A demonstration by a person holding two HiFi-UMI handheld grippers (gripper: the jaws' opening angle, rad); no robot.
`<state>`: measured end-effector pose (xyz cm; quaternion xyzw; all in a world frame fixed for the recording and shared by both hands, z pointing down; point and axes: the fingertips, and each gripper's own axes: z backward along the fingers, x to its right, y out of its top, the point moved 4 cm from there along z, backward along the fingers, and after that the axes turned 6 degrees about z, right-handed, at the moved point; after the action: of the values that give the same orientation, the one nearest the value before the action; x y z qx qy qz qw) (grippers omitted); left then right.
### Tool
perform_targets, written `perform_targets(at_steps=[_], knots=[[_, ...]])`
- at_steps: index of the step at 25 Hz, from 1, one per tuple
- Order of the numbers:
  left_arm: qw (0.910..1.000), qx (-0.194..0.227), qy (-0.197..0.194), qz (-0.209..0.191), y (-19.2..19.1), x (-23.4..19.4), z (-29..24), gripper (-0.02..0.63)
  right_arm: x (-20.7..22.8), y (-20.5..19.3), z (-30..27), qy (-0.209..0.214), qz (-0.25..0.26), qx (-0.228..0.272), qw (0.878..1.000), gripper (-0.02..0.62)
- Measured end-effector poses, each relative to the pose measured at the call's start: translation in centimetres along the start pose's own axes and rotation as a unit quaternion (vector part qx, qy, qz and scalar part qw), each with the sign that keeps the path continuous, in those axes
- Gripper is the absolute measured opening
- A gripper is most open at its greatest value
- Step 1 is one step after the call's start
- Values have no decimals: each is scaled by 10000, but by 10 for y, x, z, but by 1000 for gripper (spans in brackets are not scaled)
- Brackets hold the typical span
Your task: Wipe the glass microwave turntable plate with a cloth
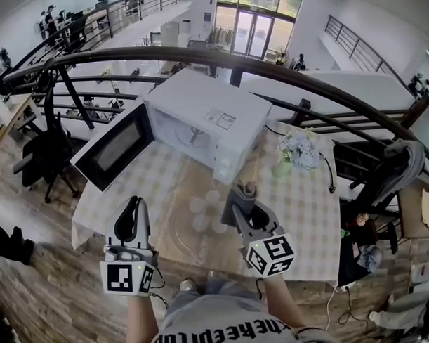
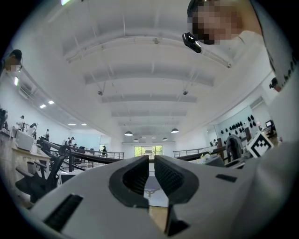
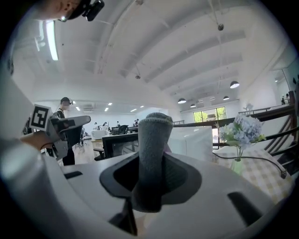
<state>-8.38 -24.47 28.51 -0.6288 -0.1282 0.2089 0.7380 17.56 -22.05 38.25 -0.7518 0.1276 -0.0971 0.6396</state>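
1. Right gripper (image 3: 152,173): jaws pinched on a grey cloth (image 3: 154,140). The cloth is rolled, and a thick end stands well beyond the jaw tips. The gripper is held over the near side of the table (image 1: 303,206).
2. Left gripper (image 2: 150,176): jaws drawn almost together with only a thin slit between them and nothing in it. It hangs to the left of the plate, apart from it.
3. Glass turntable plate (image 1: 201,220): out of the oven and lying flat on the bare wood strip of the table. It sits between the two grippers and just ahead of them, and neither appears to touch it.
4. Step in hand, as judged: bringing the cloth down to the glass.
   - Tip the right gripper so that the protruding cloth end meets the plate, not the hard jaw tips.
   - Press lightly and sweep in overlapping arcs from the raised hub out to the rim.
   - Clear glass on smooth wood will likely slide, so the empty left gripper could steady the near rim.
5. Microwave (image 1: 213,118): close behind the plate, with its door (image 1: 114,146) swung open to the left. Strokes should stay short of it.
6. Flower vase (image 1: 298,152): far right, well apart from the plate.
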Motion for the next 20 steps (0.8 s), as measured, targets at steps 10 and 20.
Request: perform_targets(at_steps=[10,20], knots=[[10000,87,-49,4,8,3,0,35,4,49,19,-188,159,641,9976,110],[9998,176,-55,24,14,1,1,35,3,81,31,-422,425,1086,9923,110]])
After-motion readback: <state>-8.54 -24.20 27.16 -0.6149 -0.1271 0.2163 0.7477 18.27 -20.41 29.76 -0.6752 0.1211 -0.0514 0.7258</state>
